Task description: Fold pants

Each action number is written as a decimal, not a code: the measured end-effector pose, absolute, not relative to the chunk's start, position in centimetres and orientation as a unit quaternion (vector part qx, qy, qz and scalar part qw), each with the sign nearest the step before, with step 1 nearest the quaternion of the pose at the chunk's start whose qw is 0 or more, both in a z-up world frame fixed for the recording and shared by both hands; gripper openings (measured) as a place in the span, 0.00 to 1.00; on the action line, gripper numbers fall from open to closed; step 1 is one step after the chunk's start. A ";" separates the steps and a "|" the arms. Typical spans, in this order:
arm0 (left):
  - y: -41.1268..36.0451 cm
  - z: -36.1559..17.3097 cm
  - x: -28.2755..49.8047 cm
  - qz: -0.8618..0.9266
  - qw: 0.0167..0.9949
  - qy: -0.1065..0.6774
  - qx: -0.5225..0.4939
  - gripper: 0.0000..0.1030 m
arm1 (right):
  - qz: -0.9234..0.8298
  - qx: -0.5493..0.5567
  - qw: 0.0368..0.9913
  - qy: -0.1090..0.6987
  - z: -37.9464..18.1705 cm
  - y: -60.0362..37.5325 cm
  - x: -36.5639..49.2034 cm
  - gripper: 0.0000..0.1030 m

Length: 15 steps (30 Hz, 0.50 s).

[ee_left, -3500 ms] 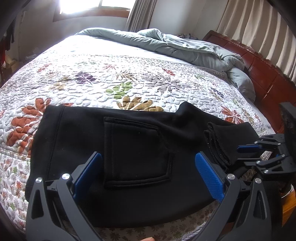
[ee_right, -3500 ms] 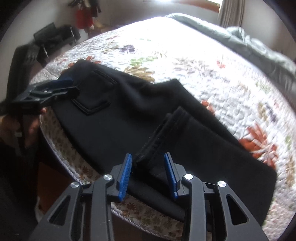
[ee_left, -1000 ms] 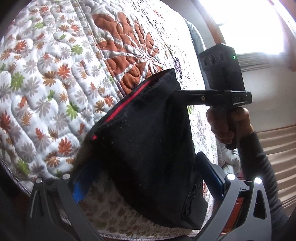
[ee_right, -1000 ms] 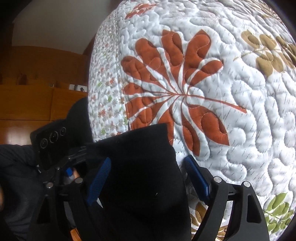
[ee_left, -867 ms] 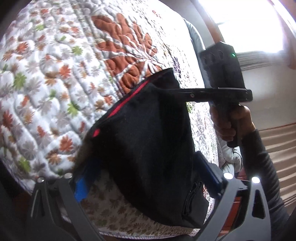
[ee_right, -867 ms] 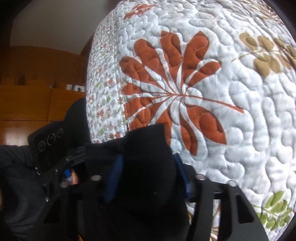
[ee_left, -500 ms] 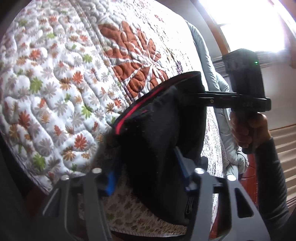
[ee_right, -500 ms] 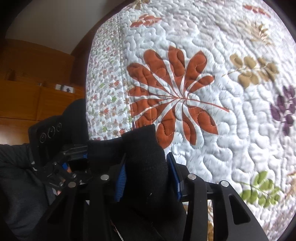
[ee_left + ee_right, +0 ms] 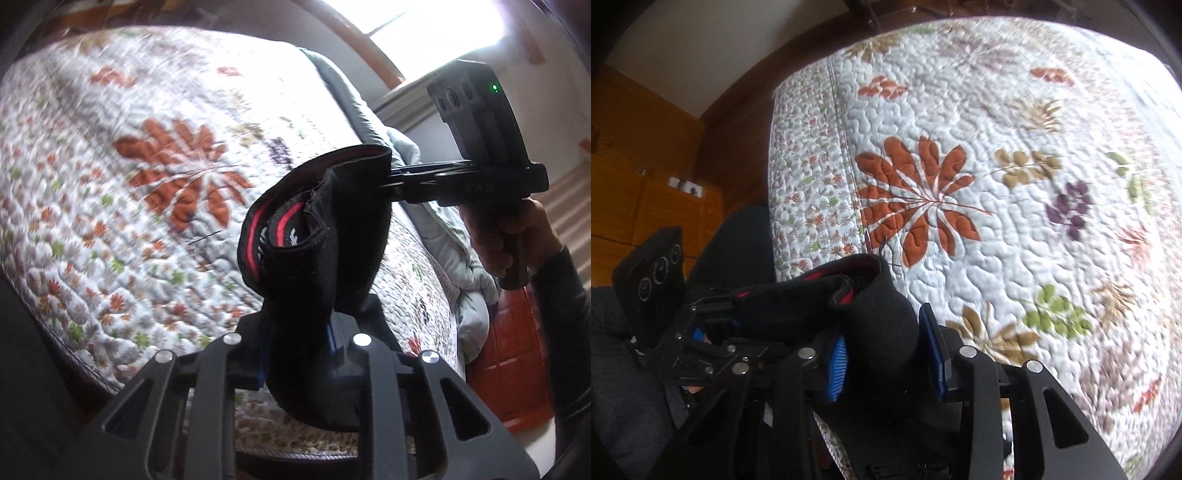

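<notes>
The black pants (image 9: pixel 314 266) hang lifted off the floral quilt, held at the waistband, whose red-striped inner band shows. My left gripper (image 9: pixel 297 343) is shut on one end of the waistband. My right gripper (image 9: pixel 888 350) is shut on the other end of the pants (image 9: pixel 882 317). In the left wrist view the right gripper (image 9: pixel 391 181) pinches the far top corner. In the right wrist view the left gripper (image 9: pixel 713 325) holds the band at the lower left. The rest of the pants hangs below, hidden.
The quilted bedspread (image 9: pixel 997 184) covers the bed, with its edge (image 9: pixel 92 369) close to me. A grey duvet (image 9: pixel 454 258) is bunched by the red wooden headboard (image 9: pixel 509 354). Wooden cabinets (image 9: pixel 646 203) stand at the left.
Both grippers have closed on the waistband and lifted the pants off the quilt. The waistband now gapes open, showing its red-striped inside.
</notes>
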State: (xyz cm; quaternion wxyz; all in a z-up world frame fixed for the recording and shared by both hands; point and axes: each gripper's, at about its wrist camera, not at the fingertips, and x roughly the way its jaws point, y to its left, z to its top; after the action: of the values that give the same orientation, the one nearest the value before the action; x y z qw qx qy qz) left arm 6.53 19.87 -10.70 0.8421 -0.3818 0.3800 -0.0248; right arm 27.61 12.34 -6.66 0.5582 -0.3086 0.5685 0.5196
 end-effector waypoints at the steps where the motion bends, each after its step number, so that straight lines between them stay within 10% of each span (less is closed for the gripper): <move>1: 19.5 -10.3 6.5 -0.029 0.845 0.379 -0.377 0.20 | 0.516 -0.309 0.564 0.565 -6.1 11.9 27.4 0.34; 15: 14.0 -4.6 6.1 -0.083 0.885 0.353 -0.291 0.18 | 0.469 -0.311 0.642 0.521 1.6 4.2 24.5 0.30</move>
State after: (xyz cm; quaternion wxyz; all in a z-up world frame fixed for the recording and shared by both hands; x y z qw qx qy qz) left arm 6.15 14.03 -4.58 0.8855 -0.2909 0.3527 -0.0832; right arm 24.52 4.18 1.56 0.6420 -0.3112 0.5205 0.4692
